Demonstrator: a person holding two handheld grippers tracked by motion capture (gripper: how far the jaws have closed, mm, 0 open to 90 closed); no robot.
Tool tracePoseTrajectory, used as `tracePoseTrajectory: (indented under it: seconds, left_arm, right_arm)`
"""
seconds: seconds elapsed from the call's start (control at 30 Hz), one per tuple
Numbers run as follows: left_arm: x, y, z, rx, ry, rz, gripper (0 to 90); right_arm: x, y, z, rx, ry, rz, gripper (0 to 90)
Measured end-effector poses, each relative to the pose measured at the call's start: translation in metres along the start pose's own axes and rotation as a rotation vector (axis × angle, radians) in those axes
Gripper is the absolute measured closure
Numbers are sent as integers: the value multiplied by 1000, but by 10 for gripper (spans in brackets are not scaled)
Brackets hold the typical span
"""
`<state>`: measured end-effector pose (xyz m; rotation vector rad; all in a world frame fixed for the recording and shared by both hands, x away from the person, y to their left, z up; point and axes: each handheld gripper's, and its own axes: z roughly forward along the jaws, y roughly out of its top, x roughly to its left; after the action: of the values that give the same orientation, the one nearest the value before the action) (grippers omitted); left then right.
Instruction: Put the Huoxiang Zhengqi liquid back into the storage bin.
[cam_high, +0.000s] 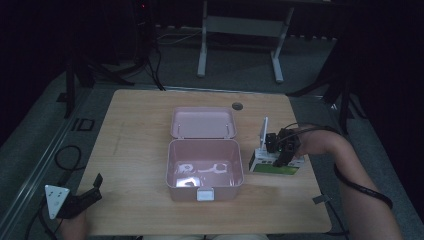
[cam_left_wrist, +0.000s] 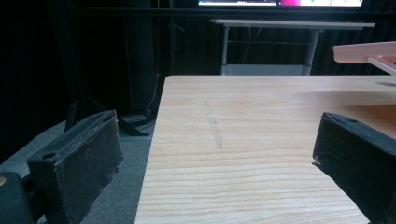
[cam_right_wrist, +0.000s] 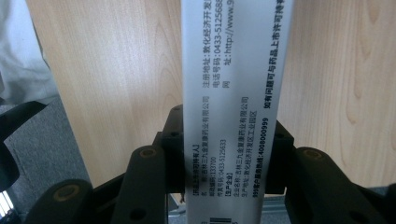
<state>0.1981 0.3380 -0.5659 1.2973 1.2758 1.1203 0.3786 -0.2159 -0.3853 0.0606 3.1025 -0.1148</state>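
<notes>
A white and green medicine carton (cam_high: 274, 165) is at the right of the wooden table (cam_high: 140, 135). My right gripper (cam_high: 282, 147) is shut on it from above, and a white flap (cam_high: 263, 132) stands up beside the jaws. In the right gripper view the carton's white printed side (cam_right_wrist: 233, 70) runs up between the two black jaws, pinched at both edges by my right gripper (cam_right_wrist: 227, 133). An open pink box (cam_high: 220, 192) sits mid-table with its lid (cam_high: 202, 122) laid back and a few small pale items inside. My left gripper (cam_high: 94, 189) rests open at the table's front left corner, holding nothing (cam_left_wrist: 215, 154).
A round cable hole (cam_high: 237, 106) lies behind the pink lid. The table's left edge (cam_left_wrist: 154, 154) drops to grey floor with cables (cam_high: 67, 155). A white desk frame (cam_high: 240, 30) stands beyond the table. The pink lid's edge (cam_left_wrist: 364, 51) shows in the left gripper view.
</notes>
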Motion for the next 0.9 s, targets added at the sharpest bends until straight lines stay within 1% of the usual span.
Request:
tracePoseTrajectory:
  seconds: [0.3,0.47,0.63,0.77,0.9]
  left_arm:
    - [0,0,0,2,1,1,10]
    - [0,0,0,3,1,2,10]
    - [0,0,0,2,1,1,10]
    - [0,0,0,2,1,1,10]
    - [0,0,0,0,0,-1,10]
  right_arm:
    - [6,3,-25,-3,-16,1,620]
    - [6,7,-38,-6,-22,8,620]
    - [6,15,-48,-8,-28,8,620]
    - [7,23,-53,-13,-41,-10,620]
    - [8,32,-58,-23,-37,-19,620]
